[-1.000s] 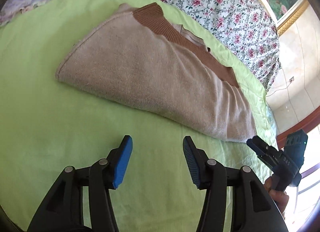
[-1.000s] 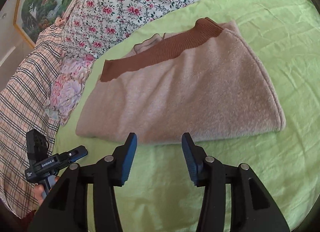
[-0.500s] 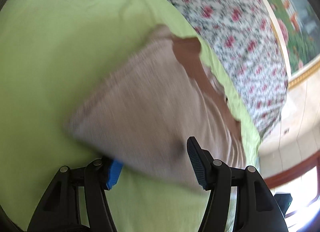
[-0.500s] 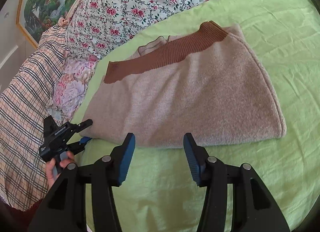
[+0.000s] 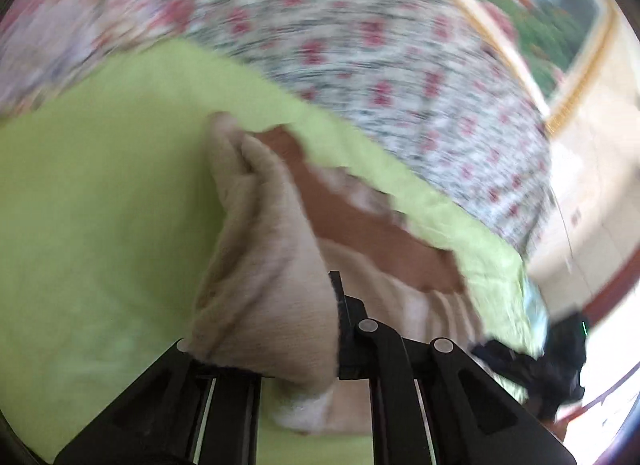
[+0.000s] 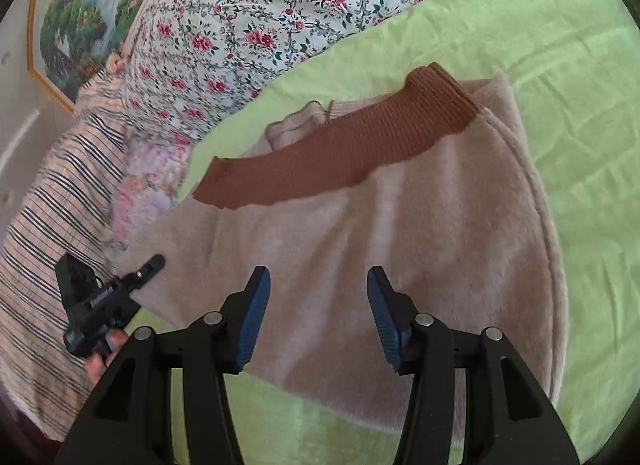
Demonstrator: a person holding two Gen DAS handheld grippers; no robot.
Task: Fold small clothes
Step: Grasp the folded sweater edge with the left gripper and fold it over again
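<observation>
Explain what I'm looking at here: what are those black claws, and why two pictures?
No robot: a person holds a hand tool with two jaws in each hand, with a camera on each tool. The left gripper has bunched sweater cloth between its jaws and seems to grip it, though that picture is blurred. The right gripper hangs open over the same tan sweater, touching nothing; its view also shows the other tool at the sweater's left end. The sweater lies on a green sheet, beside a flowered quilt.
</observation>
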